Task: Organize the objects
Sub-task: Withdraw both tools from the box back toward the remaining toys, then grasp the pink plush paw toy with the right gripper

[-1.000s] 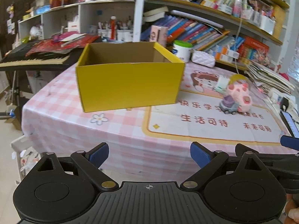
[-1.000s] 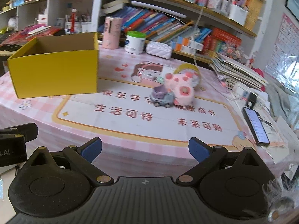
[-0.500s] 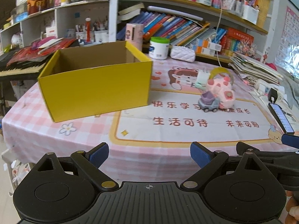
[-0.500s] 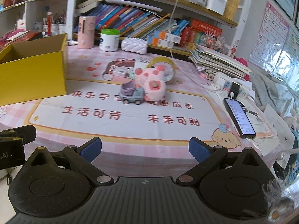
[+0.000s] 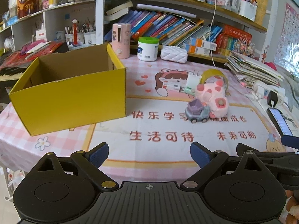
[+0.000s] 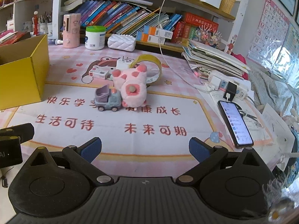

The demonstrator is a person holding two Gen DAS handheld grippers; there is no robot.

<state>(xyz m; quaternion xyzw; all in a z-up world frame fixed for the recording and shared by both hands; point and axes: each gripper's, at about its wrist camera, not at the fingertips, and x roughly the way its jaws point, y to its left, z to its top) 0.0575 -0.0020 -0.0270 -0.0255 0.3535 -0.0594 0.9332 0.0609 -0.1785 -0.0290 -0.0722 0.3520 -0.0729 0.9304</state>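
Both fingers spread, empty: left gripper (image 5: 149,154), right gripper (image 6: 145,149) at table (image 6: 149,145) edge; toy truck (image 6: 107,100) ahead, yellow box (image 5: 71,95) ahead-left.

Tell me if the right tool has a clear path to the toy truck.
Probably yes. The right tool is open, and only bare mat lies between it and the toy truck; the pink plush leans against the truck's far side.

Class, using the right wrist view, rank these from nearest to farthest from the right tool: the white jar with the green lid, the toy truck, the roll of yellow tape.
Measured from the right tool, which stands open:
1. Toy truck, just left of centre on the mat.
2. Roll of yellow tape, behind the pink plush toy.
3. White jar with green lid, at the table's back edge, left.
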